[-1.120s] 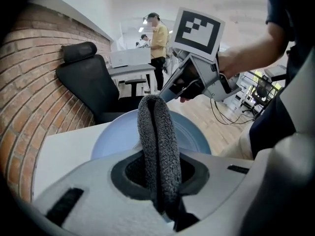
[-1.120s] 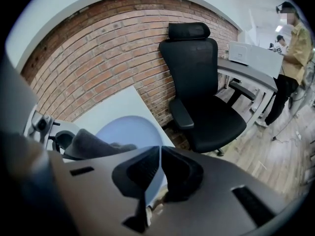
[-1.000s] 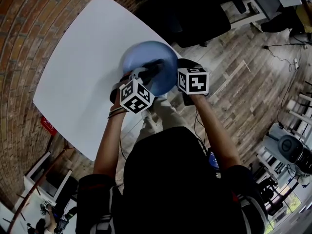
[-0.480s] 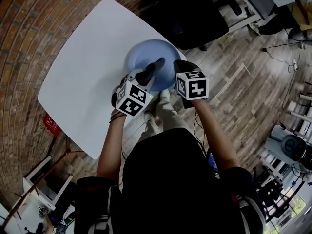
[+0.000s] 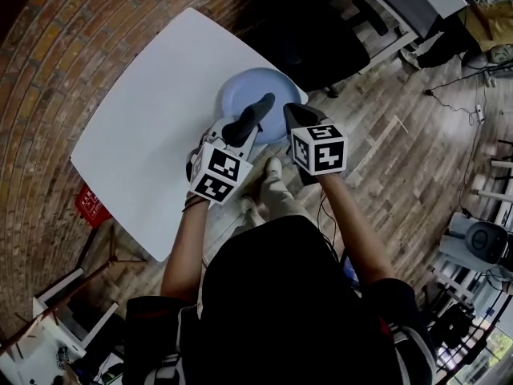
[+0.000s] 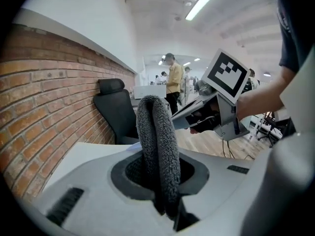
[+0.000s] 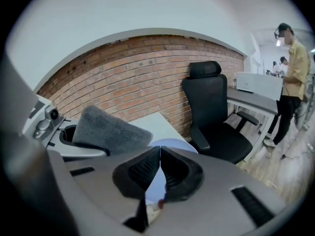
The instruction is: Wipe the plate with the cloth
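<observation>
A light blue plate is held over the white table's near edge. My right gripper is shut on its near right rim; in the right gripper view the rim runs between the closed jaws of that gripper. A dark grey fluffy cloth is folded in my left gripper, which is shut on it. The cloth stands up out of the left gripper and touches the plate's near edge. The cloth also shows left of the right jaws.
A black office chair stands just beyond the table, against a brick wall. Wooden floor lies to the right. A red object sits on the floor left of the table. A person stands by desks in the background.
The cloth in the left gripper has slid from the plate's middle toward its near rim. Both grippers and the plate sit slightly further right in the head view.
</observation>
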Motion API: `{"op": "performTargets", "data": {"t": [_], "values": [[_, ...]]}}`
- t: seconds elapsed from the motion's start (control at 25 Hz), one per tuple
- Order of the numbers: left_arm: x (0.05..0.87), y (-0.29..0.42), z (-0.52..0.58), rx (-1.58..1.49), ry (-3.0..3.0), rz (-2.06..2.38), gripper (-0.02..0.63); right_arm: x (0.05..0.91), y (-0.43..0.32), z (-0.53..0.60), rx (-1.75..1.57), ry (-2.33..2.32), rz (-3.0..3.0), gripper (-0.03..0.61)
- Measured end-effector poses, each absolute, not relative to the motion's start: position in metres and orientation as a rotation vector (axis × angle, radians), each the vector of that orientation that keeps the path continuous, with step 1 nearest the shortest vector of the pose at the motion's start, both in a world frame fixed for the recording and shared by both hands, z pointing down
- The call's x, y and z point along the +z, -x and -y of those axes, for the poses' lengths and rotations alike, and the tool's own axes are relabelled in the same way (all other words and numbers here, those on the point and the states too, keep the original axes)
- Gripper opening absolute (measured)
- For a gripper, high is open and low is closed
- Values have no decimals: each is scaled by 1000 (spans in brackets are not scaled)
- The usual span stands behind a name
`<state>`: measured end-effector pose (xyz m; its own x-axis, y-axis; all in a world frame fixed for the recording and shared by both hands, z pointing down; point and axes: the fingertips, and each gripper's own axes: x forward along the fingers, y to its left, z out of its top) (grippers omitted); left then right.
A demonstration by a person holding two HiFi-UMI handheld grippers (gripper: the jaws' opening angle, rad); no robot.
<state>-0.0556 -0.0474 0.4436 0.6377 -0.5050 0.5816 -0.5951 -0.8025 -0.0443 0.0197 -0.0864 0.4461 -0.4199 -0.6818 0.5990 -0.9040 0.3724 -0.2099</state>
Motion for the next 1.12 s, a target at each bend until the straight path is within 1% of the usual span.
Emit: {"op": "performTargets", "data": {"t": [0.44, 0.84, 1.12], "values": [[370, 73, 0, 689, -2815, 1065, 63, 380, -1, 36, 635, -1444, 2342, 31], [338, 93, -38, 553, -2874, 1178, 62, 356, 15, -6, 576, -1488, 2381, 31], [317, 89, -48, 441, -2892, 1206, 62, 332, 11, -20, 540, -1509, 2426, 31]]}}
